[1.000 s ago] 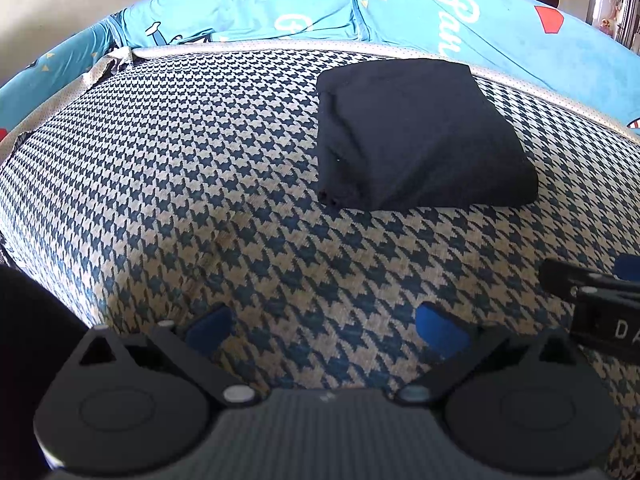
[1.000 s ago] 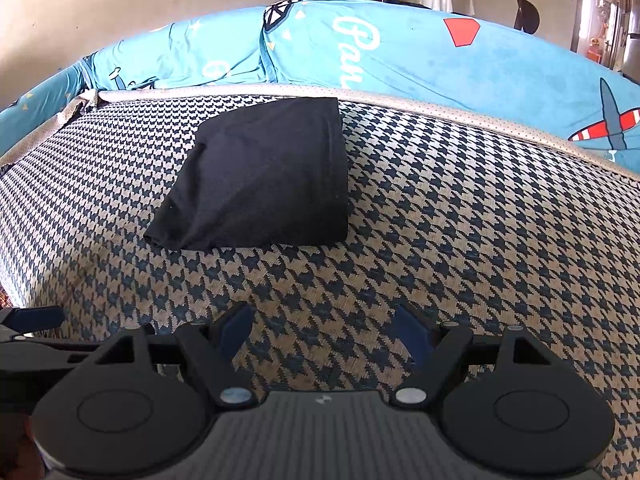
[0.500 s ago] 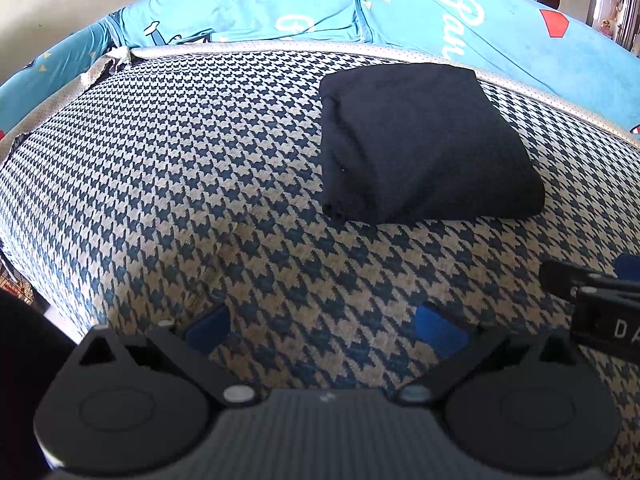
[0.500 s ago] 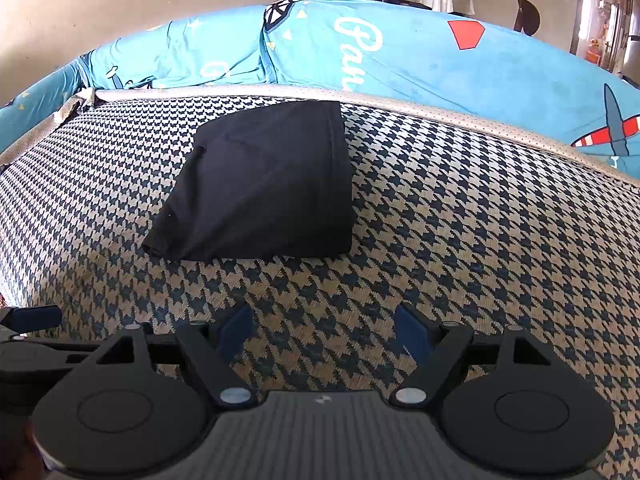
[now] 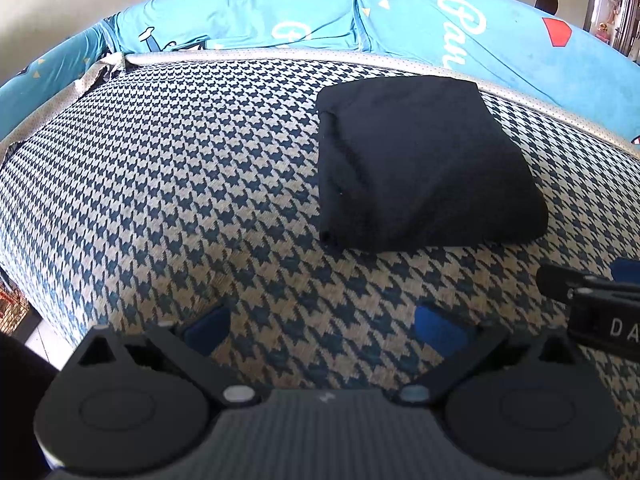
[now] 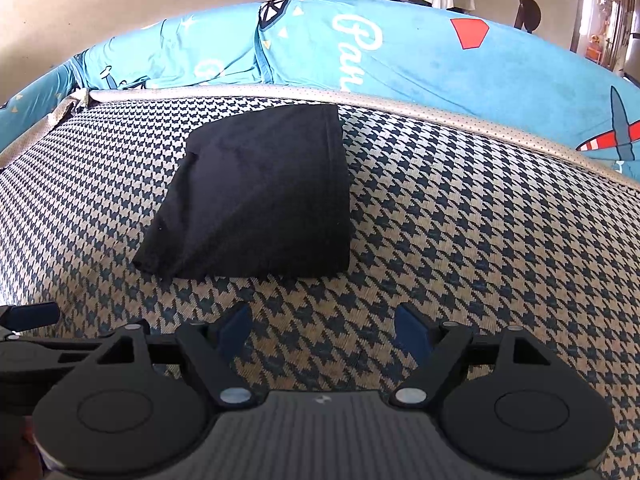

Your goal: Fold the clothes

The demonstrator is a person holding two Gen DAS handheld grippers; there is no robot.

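Houndstooth-patterned cushion (image 5: 200,184) fills both views, with a blue printed cover (image 6: 420,52) arching across the top of each frame. I see the folded black garment (image 5: 424,168) lying flat on the cushion, upper right of centre in the left wrist view and left of centre in the right wrist view (image 6: 260,196). My left gripper (image 5: 324,326) is spread wide, empty, at the lower edge, well short of the garment. My right gripper (image 6: 324,330) likewise stands wide and empty, just short of the garment's near edge.
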